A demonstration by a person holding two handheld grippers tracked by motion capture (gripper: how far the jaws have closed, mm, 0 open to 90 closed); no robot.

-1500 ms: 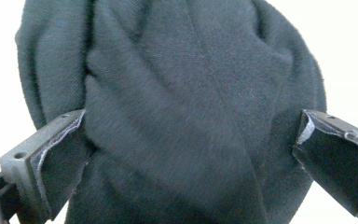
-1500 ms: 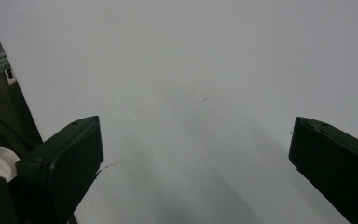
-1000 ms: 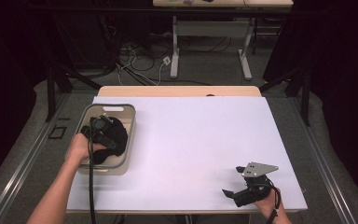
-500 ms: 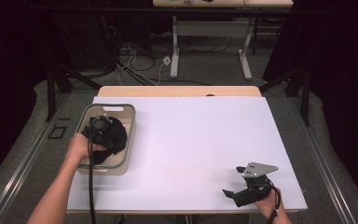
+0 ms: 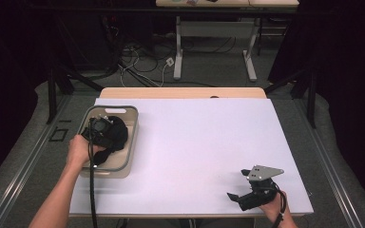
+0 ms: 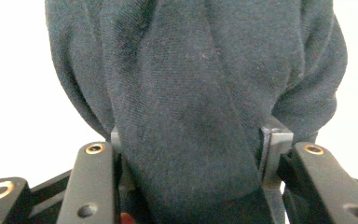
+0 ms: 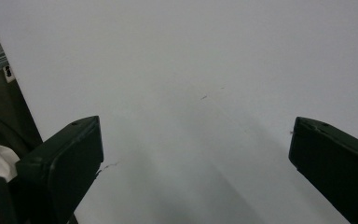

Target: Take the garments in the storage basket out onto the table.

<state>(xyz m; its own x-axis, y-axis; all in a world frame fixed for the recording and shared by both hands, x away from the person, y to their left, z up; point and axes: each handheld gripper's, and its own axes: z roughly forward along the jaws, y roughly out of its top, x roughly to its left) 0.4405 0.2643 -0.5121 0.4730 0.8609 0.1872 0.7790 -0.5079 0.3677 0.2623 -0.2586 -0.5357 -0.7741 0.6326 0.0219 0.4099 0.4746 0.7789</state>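
A dark cloth (image 5: 119,136) lies bunched in a grey bin (image 5: 134,124) at the table's left. My left gripper (image 5: 102,131) reaches down into the bin from the person's left hand. In the left gripper view the cloth (image 6: 191,70) bulges up between the two jaws, and its fabric is pinched in at both pads (image 6: 274,140). The jaws of the left gripper (image 6: 196,140) have just been closing on it. Near the front right corner, my right gripper (image 5: 236,184) rests low over the white tabletop. In its own view the right gripper (image 7: 196,135) stands open, with bare table between the jaws.
The white table surface (image 5: 199,137) stretches wide between the bin and the right hand. A wooden strip (image 5: 180,92) runs along its far edge. Behind the table stand desk legs and loose cables (image 5: 142,61) on the floor.
The left gripper stays in the bin over the cloth, and the right gripper stays put. No shift shows in the high view.
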